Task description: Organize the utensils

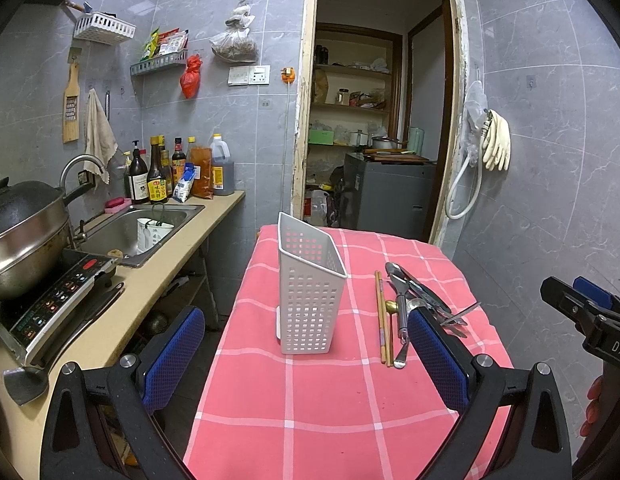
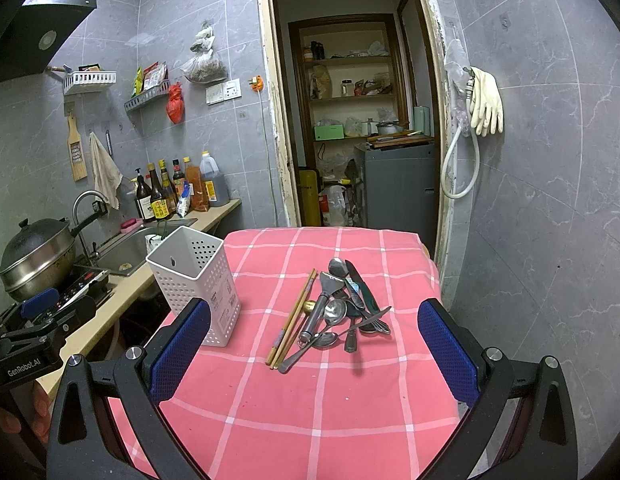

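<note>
A white perforated utensil holder (image 1: 310, 292) (image 2: 196, 280) stands upright and empty on the pink checked tablecloth (image 1: 310, 392) (image 2: 310, 400). To its right lie wooden chopsticks (image 1: 381, 316) (image 2: 292, 318) and a pile of metal spoons, forks and knives (image 1: 418, 300) (image 2: 342, 308). My left gripper (image 1: 306, 352) is open in front of the holder, with nothing between its blue pads. My right gripper (image 2: 314, 344) is open in front of the pile, also holding nothing. Each gripper shows at the edge of the other's view.
A counter (image 1: 122, 308) along the left carries an induction hob (image 1: 58, 300), a lidded pot (image 1: 18, 228), a sink (image 1: 138, 228) and sauce bottles (image 1: 170, 172). An open doorway (image 1: 378, 120) to a storeroom lies behind the table. A tiled wall (image 1: 550, 160) with rubber gloves is on the right.
</note>
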`<control>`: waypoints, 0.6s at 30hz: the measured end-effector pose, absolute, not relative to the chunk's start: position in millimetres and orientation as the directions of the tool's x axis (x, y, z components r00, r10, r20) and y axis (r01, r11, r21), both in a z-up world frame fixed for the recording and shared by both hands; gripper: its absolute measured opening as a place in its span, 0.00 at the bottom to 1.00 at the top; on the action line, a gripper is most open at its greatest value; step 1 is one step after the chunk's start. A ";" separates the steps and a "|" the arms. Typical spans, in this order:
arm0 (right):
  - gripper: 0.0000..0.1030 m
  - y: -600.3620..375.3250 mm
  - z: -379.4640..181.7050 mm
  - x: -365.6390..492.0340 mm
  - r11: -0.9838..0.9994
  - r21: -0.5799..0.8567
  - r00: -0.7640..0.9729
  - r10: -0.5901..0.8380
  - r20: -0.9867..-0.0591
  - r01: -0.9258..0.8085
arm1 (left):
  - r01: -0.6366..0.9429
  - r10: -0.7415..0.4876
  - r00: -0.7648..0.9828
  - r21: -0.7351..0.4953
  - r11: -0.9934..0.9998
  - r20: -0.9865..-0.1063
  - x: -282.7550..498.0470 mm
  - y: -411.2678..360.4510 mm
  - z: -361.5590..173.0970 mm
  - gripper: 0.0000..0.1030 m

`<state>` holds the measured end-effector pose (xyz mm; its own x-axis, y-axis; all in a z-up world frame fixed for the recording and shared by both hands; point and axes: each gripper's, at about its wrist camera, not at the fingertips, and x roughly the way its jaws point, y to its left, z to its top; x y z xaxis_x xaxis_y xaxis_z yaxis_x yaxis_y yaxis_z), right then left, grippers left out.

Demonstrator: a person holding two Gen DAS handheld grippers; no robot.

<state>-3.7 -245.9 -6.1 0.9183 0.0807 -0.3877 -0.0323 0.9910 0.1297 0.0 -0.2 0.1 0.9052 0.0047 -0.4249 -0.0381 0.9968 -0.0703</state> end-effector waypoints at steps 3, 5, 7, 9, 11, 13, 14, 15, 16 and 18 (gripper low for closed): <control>0.99 -245.6 -6.2 -3.3 0.991 0.129 0.918 0.080 -0.388 -0.032 | -0.038 0.005 0.905 -0.070 0.997 -0.426 0.0 -0.2 0.0 0.99; 0.99 -245.3 -6.1 -2.9 0.991 0.128 0.918 0.079 -0.388 -0.031 | -0.039 0.005 0.904 -0.070 0.997 -0.427 0.2 -0.1 0.0 0.99; 0.99 -245.1 -6.2 -2.5 0.991 0.129 0.919 0.077 -0.387 -0.028 | -0.037 0.004 0.903 -0.069 0.997 -0.429 0.3 -0.2 0.3 0.99; 0.99 -244.6 -6.7 -1.4 0.991 0.129 0.917 0.078 -0.391 -0.029 | -0.033 0.000 0.903 -0.068 0.997 -0.429 0.4 -0.1 0.2 0.99; 0.99 -244.5 -8.2 0.8 0.992 0.122 0.915 0.072 -0.398 -0.025 | -0.017 -0.015 0.901 -0.070 0.997 -0.434 1.2 0.2 0.7 0.99; 0.99 -244.5 -7.1 4.9 0.993 0.116 0.915 0.065 -0.397 -0.020 | 0.004 -0.037 0.898 -0.075 0.997 -0.438 2.6 5.0 -0.1 0.99; 0.99 -246.6 -6.8 4.5 0.993 0.119 0.916 0.064 -0.397 -0.018 | 0.016 -0.047 0.897 -0.075 0.997 -0.440 3.5 5.3 0.6 0.99; 0.99 -249.1 -6.3 5.2 0.992 0.126 0.916 0.067 -0.396 -0.018 | 0.033 -0.063 0.895 -0.075 0.997 -0.441 6.1 2.1 2.1 0.99; 0.99 -251.9 -5.7 6.6 0.991 0.135 0.916 0.069 -0.395 -0.017 | 0.044 -0.072 0.895 -0.074 0.996 -0.440 11.2 -0.7 3.1 0.99; 0.99 -249.0 -8.2 9.8 0.989 0.147 0.915 0.075 -0.396 -0.017 | 0.077 -0.102 0.892 -0.075 0.994 -0.441 17.8 -3.6 4.9 0.99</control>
<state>9.8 -249.0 -8.2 0.9153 0.0749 -0.3957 -0.0175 0.9890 0.1469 17.8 -3.6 4.9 0.8918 -0.1023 -0.4406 0.0772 0.9942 -0.0747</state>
